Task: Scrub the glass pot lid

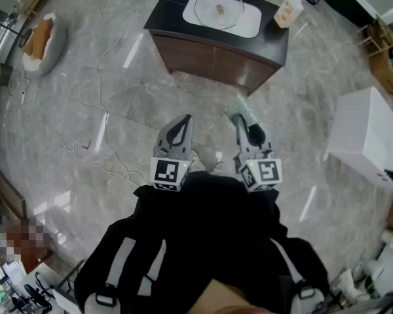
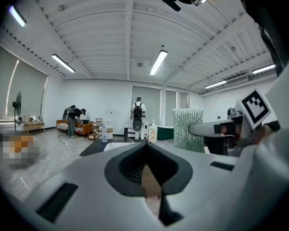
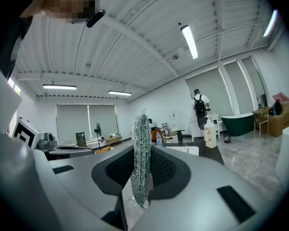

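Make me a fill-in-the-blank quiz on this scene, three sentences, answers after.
1. The right gripper is shut on a metal ____.
2. The lid lies in the white ____.
3. The left gripper is shut and holds ____.
Missing words: scrubber; sink; nothing.

Scouring pad: wiry metal mesh, glittery, rough. Right claw and left claw: smooth matt grey plastic with dark ribbed pads. Pot lid: clear, glossy glass. Counter: dark matt top, brown wood front. Floor: polished grey marble, reflective.
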Demonstrator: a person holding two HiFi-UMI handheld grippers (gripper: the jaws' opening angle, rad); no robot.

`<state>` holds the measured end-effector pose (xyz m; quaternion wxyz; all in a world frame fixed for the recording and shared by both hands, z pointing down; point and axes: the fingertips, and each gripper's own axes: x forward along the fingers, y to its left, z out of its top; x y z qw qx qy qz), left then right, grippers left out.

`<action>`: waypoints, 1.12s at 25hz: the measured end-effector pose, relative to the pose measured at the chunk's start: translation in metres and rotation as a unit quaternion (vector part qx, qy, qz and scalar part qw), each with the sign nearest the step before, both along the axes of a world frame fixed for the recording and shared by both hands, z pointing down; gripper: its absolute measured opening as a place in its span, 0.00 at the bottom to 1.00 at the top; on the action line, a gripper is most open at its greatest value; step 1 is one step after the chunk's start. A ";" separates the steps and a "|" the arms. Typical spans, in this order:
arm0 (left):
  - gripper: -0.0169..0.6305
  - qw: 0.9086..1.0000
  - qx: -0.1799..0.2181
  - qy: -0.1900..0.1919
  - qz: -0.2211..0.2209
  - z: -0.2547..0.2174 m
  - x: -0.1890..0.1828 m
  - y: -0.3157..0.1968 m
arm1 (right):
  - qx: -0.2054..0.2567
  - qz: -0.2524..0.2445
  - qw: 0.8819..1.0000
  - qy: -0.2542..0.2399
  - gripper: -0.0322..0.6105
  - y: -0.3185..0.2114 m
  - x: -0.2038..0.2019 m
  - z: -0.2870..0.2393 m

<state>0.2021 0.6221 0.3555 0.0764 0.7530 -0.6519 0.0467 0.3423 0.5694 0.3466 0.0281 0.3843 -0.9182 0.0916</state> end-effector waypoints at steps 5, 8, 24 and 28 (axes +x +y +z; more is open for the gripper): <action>0.03 1.000 0.005 -0.002 0.016 0.003 -0.012 -0.005 | 0.003 -0.002 1.000 0.000 0.16 -0.002 -0.016 0.001; 0.03 1.000 0.010 0.004 0.021 0.007 -0.021 -0.008 | 0.007 0.000 1.000 -0.009 0.16 -0.003 -0.026 0.002; 0.03 1.000 0.000 -0.013 0.015 0.033 -0.081 -0.055 | 0.008 -0.009 1.000 -0.016 0.16 -0.057 -0.082 0.018; 0.03 0.999 -0.002 -0.033 0.019 0.036 -0.101 -0.098 | 0.001 -0.015 1.000 -0.024 0.16 -0.098 -0.105 0.027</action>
